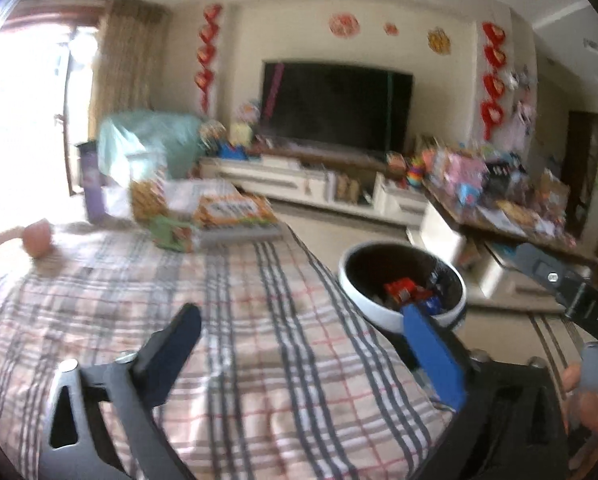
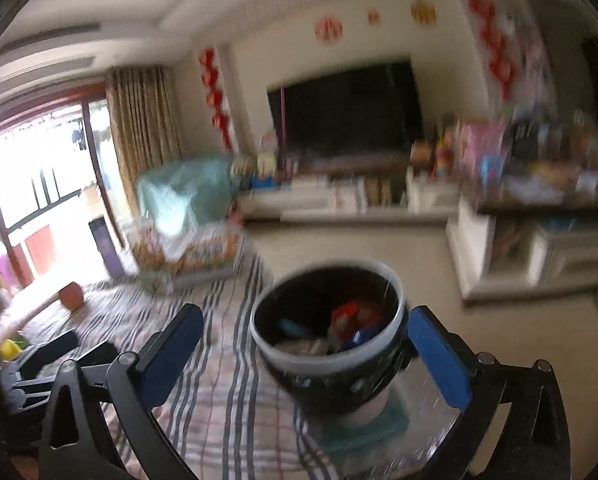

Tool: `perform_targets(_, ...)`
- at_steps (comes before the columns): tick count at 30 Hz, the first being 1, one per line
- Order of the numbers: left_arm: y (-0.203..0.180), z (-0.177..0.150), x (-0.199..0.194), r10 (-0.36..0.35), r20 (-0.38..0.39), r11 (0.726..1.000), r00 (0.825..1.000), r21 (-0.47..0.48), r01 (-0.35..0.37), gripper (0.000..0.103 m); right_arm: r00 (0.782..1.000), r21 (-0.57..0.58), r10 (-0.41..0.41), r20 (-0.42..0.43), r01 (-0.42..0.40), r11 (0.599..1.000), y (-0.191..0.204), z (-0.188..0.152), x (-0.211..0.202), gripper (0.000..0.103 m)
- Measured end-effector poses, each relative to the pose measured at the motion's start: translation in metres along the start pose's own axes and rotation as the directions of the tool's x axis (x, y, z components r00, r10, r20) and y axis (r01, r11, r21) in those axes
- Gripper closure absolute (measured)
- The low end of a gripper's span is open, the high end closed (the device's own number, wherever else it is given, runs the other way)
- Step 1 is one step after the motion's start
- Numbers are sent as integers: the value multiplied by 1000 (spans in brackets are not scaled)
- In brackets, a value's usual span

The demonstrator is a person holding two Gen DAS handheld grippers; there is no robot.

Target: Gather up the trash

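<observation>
A round trash bin [image 1: 355,280] with a white rim and black liner stands beside the right edge of the plaid-covered surface [image 1: 219,320]. Red and blue wrappers [image 1: 403,289] lie inside it. My left gripper [image 1: 299,332] hovers open over the plaid cloth, with nothing between its fingers. Its blue right finger [image 1: 431,352] overlaps the bin's near rim in the picture. In the right wrist view the same bin [image 2: 299,354] sits on a teal mat, wrappers [image 2: 351,314] showing inside. My right gripper [image 2: 305,320] stands open and wide; the bin appears between its fingers, pads apart from it.
Stacked colourful boxes [image 1: 227,216] and a pink ball [image 1: 39,236] rest at the far end of the cloth. A dark TV [image 1: 335,108] over a white cabinet [image 1: 299,184] fills the back wall. A cluttered side table [image 1: 499,200] stands right. A hand [image 1: 591,412] grips the other tool.
</observation>
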State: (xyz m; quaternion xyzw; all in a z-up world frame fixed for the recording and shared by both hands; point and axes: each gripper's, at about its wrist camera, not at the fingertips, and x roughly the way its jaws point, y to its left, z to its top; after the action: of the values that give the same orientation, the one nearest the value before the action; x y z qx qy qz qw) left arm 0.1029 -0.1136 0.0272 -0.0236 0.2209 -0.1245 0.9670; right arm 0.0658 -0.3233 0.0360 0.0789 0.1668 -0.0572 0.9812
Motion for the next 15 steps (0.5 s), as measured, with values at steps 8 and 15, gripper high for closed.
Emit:
perform_targets(8,3,-36,-31,109,76,994,991,13,-110,0,999,-84,-9,43,13,996,28,-27,-9,0)
perform_targets(15,2,-54,-39,166,113,986,980,13,-169,0,998,-88,-18,63,24,996,32,-48,-11,0)
